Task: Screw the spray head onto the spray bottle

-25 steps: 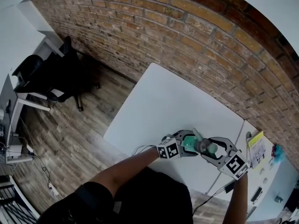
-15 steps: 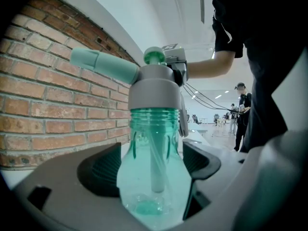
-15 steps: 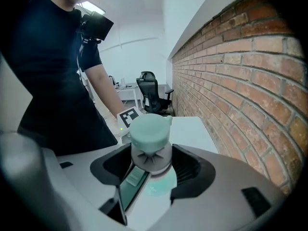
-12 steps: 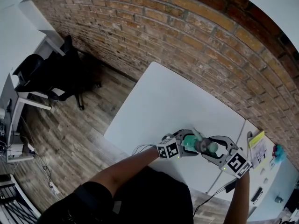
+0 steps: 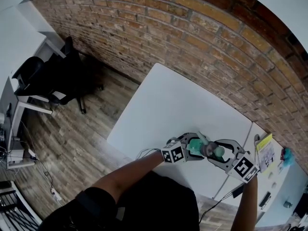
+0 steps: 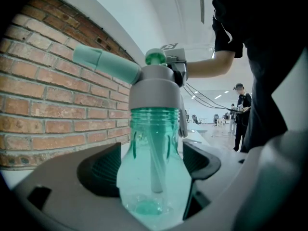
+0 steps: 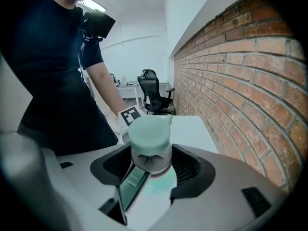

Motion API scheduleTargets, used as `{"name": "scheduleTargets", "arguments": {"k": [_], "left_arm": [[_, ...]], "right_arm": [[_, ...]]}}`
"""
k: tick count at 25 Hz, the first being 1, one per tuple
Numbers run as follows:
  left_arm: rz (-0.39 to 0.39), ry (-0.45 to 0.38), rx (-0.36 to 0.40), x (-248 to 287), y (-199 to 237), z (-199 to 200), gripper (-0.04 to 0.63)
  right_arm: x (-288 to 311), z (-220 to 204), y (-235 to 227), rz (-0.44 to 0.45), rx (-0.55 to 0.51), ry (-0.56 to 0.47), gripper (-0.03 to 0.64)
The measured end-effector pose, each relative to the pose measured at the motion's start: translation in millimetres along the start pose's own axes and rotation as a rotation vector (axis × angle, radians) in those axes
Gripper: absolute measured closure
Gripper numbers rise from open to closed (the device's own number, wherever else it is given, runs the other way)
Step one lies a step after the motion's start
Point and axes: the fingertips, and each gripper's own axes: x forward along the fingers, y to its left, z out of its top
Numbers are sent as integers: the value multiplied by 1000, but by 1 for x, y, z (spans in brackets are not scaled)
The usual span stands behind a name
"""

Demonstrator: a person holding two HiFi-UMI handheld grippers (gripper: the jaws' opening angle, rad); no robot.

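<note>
Over the white table's near edge I hold a clear green spray bottle level between both grippers. My left gripper is shut on its body; in the left gripper view the bottle fills the gap between the dark pads. The grey spray head sits on the bottle's neck, with its teal nozzle pointing left. My right gripper is shut on that spray head. In the right gripper view, the grey collar lies between the pads under the teal cap, and the trigger hangs lower left.
The white table runs along a brick wall. A second table at the right carries a yellow item and small objects. A black office chair stands on the wooden floor at the far left. A person stands in the background.
The right gripper's marker cube has shifted very slightly. The bottle and the left gripper stay where they were.
</note>
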Motion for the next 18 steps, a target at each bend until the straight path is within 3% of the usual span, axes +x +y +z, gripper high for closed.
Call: {"name": "scheduleTargets", "arguments": {"k": [7,13,18], "left_arm": [[4,-3,0,0,0,1,197],[7,-3,0,-1,0,0,196],[7,-6,3,-1,0,0,196]], "right_arm": [[2,1,1,29,-25,28,345],[4,0,4,82,-145,102,345],[6,-1,6,93,-113,100,345]]}}
